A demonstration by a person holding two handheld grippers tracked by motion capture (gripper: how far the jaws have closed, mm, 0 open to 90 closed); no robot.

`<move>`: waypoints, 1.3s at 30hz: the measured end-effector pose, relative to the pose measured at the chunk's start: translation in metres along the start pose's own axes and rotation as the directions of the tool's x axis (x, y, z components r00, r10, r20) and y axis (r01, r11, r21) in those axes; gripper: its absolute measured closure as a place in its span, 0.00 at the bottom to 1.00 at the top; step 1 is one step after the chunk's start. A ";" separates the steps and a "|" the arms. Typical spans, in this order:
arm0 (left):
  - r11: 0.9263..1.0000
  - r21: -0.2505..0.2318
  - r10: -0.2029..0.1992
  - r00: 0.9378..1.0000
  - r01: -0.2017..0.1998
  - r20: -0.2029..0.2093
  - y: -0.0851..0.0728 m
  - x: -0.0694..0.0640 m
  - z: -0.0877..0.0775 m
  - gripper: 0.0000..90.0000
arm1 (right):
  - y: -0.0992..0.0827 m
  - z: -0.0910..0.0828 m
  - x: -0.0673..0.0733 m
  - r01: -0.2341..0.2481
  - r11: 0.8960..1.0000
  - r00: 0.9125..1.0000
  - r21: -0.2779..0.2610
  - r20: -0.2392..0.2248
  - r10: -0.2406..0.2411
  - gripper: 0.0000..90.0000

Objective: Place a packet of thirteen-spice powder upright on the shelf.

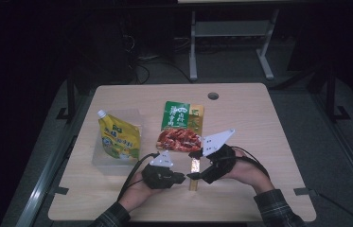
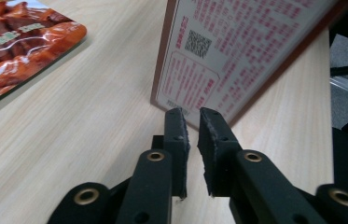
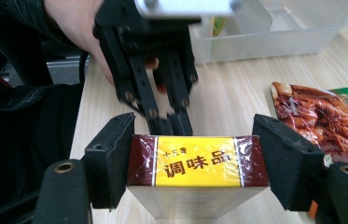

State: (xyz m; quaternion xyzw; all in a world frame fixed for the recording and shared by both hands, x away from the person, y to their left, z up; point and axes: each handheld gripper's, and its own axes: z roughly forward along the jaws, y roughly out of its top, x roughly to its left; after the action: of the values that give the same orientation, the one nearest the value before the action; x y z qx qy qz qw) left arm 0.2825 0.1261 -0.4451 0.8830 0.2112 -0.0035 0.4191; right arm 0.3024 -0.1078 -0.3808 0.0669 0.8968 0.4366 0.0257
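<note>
1. Gripping the seasoning box (image 3: 198, 168) by its two sides, your right gripper (image 3: 198, 161) holds it over the table (image 1: 259, 123), at 5 o'clock from the snack packet (image 1: 180, 138).
2. Your left gripper (image 2: 191, 122) has its jaws barely parted, pressing on nothing, at the box's lower edge.

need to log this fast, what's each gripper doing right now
left gripper: nearly shut, holding nothing.
right gripper: shut on the seasoning box.

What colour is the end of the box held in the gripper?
Yellow in the middle with dark red-brown edges on the box, best seen in the right gripper view.
</note>
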 end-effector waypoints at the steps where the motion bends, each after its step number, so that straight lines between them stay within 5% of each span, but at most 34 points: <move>1: 1.000 -0.003 -0.003 1.000 0.003 -0.003 0.000 -0.001 -0.002 0.88 | -0.001 -0.001 0.001 -0.015 1.000 1.000 -0.001 -0.004 0.015 0.34; 10: 1.000 -0.014 0.010 1.000 -0.010 -0.012 -0.001 -0.007 -0.018 0.84 | -0.004 -0.006 -0.002 -0.014 1.000 1.000 -0.018 0.018 0.014 0.20; 15: 1.000 -0.028 0.000 1.000 -0.001 -0.022 0.000 -0.012 -0.027 0.99 | -0.007 -0.019 0.002 -0.046 0.998 0.998 -0.036 0.038 0.047 0.17; 19: 0.999 -0.040 -0.006 1.000 0.005 -0.030 0.002 -0.012 -0.029 0.99 | -0.019 -0.031 0.006 -0.064 0.997 0.996 -0.035 0.064 0.066 0.18; 25: 0.999 -0.029 -0.017 1.000 0.017 0.003 -0.001 -0.021 -0.025 0.99 | -0.044 -0.034 0.010 -0.110 0.994 0.992 -0.001 0.060 0.110 0.37; 26: 1.000 -0.022 -0.006 1.000 0.007 0.015 -0.002 -0.028 -0.022 0.99 | -0.057 -0.031 0.003 -0.124 0.992 0.990 0.016 0.068 0.123 0.54; 30: 1.000 0.000 0.007 0.998 -0.007 0.056 -0.005 -0.041 -0.011 0.99 | -0.067 -0.024 -0.010 -0.170 0.985 0.981 0.041 0.096 0.166 0.80; 39: 0.999 0.035 0.026 0.998 -0.028 0.052 -0.004 -0.045 0.005 0.99 | -0.069 -0.015 -0.007 -0.146 0.987 0.989 0.064 0.027 0.144 1.00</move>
State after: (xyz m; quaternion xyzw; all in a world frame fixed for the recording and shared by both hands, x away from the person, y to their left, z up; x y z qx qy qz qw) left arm 0.2406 0.1080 -0.4425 0.8927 0.1882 -0.0243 0.4087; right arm 0.3014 -0.1629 -0.4258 0.1377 0.9031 0.4067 0.0015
